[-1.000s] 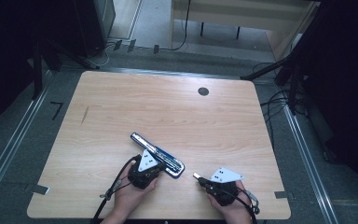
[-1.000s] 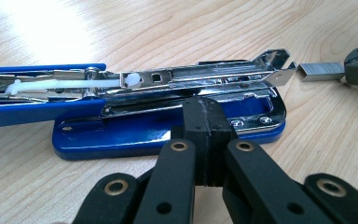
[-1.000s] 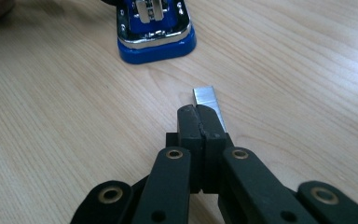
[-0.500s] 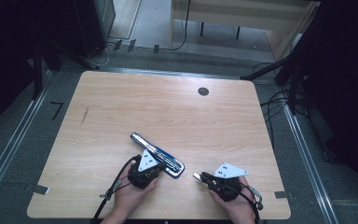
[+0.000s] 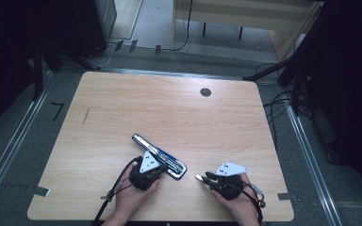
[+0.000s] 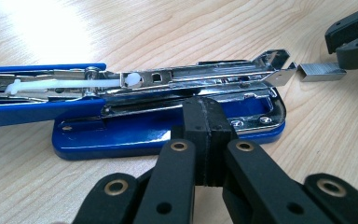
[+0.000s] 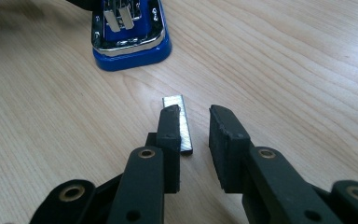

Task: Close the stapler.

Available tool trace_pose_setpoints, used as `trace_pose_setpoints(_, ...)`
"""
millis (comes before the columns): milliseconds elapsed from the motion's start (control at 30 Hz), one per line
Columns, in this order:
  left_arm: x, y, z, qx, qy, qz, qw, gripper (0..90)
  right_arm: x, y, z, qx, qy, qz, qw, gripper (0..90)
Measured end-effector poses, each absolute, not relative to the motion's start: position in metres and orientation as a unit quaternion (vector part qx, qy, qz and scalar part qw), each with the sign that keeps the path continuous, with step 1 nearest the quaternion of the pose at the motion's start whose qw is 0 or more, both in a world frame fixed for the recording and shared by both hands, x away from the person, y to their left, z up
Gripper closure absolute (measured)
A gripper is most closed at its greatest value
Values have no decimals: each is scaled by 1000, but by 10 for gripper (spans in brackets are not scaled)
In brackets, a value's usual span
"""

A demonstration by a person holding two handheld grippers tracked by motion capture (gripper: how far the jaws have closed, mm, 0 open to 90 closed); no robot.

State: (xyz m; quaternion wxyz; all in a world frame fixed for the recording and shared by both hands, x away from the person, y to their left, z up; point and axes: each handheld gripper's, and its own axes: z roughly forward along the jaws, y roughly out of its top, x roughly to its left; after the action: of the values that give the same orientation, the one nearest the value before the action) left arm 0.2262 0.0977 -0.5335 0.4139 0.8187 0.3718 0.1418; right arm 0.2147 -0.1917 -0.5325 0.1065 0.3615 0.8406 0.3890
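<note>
Work in hand: loading a blue stapler [image 5: 159, 157] with a strip of staples [image 7: 180, 122], judged from how both lie.
Stapler: lies on the wooden table [image 5: 169, 113] near the person's edge, its top swung back so the metal magazine [image 6: 200, 79] faces up, ready to take staples.
Left gripper [image 5: 153, 165]: jaws pressed together, tips resting against the stapler's blue base [image 6: 168, 130]; likely there to pin the base so it does not slide.
Strip of staples: lies flat on the table just off the magazine's front end, apart from the stapler.
Right gripper [image 7: 195, 126]: its jaws have just been opening and now stand apart; the strip lies under and beside the left-hand jaw in the right gripper view, not clamped.
Why released: probably to set the strip down in line with the magazine, or to retake it at a better angle.
Still to do: the strip is not yet in the magazine, and the top is still open.
</note>
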Motion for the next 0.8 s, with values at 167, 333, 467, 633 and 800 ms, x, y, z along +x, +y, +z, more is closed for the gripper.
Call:
trace_pose_setpoints(167,226,98,-533,819,371,142,413,900,215,-190,-533,362,840,391,104,751)
trace_pose_setpoints(333,226,98,-533,819,371,142,414,900,215,-190,-534,362,839,394,103,752)
trace_pose_setpoints(467,226,98,-533,819,371,142,414,900,214,-190,-534,358,840,395,101,751)
trace_pose_setpoints(633,226,98,-533,819,371,142,414,900,213,-188,-532,355,839,400,100,751)
trace_pose_setpoints(800,226,98,-533,819,371,142,413,900,213,-187,-536,353,843,394,99,749)
